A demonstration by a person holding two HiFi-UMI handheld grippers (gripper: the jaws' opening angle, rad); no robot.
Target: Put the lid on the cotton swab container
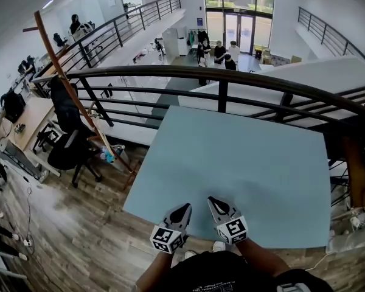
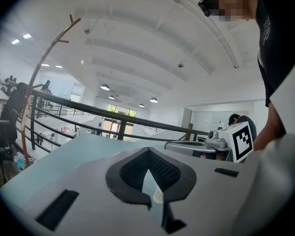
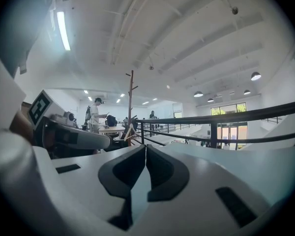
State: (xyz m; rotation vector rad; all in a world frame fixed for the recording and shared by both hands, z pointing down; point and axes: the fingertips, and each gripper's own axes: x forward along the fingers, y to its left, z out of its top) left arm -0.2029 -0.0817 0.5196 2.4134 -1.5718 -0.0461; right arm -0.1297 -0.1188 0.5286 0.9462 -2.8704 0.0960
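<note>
No cotton swab container or lid shows in any view. The pale blue table [image 1: 249, 163] is bare. My left gripper [image 1: 186, 207] and right gripper [image 1: 212, 199] hover side by side over the table's near edge, both pointing away from me. In the left gripper view, the left gripper [image 2: 147, 150] has its jaws meeting at the tips; a small pale speck [image 2: 158, 196] shows low in the gap, and I cannot tell what it is. The right gripper [image 3: 146, 146] has its jaws pressed together with nothing between them.
A dark metal railing [image 1: 222, 78] runs just beyond the table's far edge, with a drop to a lower floor where people stand. A wooden coat stand [image 1: 67, 81] and black office chairs [image 1: 67, 145] are at the left. Cables and gear [image 1: 359, 218] lie at the right.
</note>
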